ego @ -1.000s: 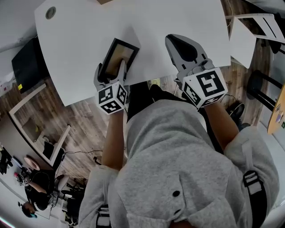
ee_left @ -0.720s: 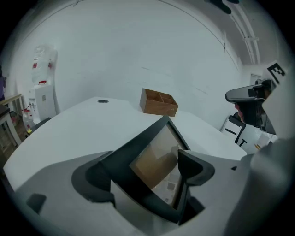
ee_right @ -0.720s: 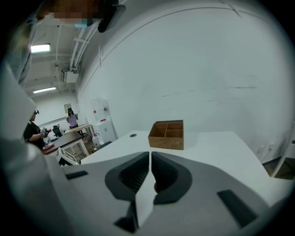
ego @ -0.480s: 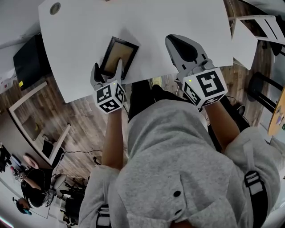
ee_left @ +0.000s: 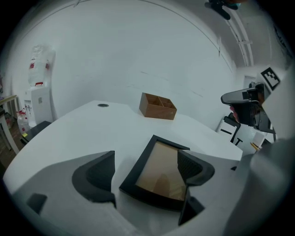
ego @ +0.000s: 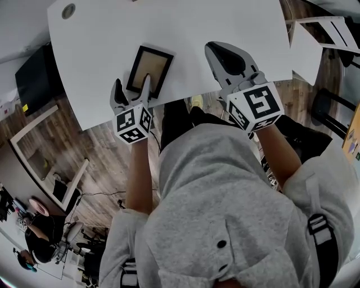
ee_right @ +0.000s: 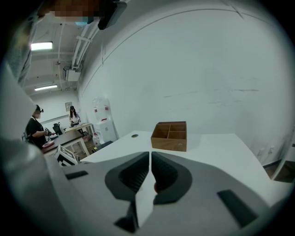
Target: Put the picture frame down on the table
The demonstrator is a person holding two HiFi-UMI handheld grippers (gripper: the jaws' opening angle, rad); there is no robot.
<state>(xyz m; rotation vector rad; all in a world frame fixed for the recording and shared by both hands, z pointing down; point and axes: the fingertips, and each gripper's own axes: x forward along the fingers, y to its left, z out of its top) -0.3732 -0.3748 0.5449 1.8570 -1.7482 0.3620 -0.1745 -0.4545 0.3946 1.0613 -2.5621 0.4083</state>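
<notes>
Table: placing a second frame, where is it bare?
Bare: the stretch between picture frame, wooden box and corner hole, plus ahead of the shut right gripper. Crowded: near edge, where the left gripper, jaws just opened, straddles the frame.

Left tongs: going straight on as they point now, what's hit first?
The picture frame, flat on the table between the left tongs, which have just been opening and stand wide apart. They point downward, so probably its near edge.
</notes>
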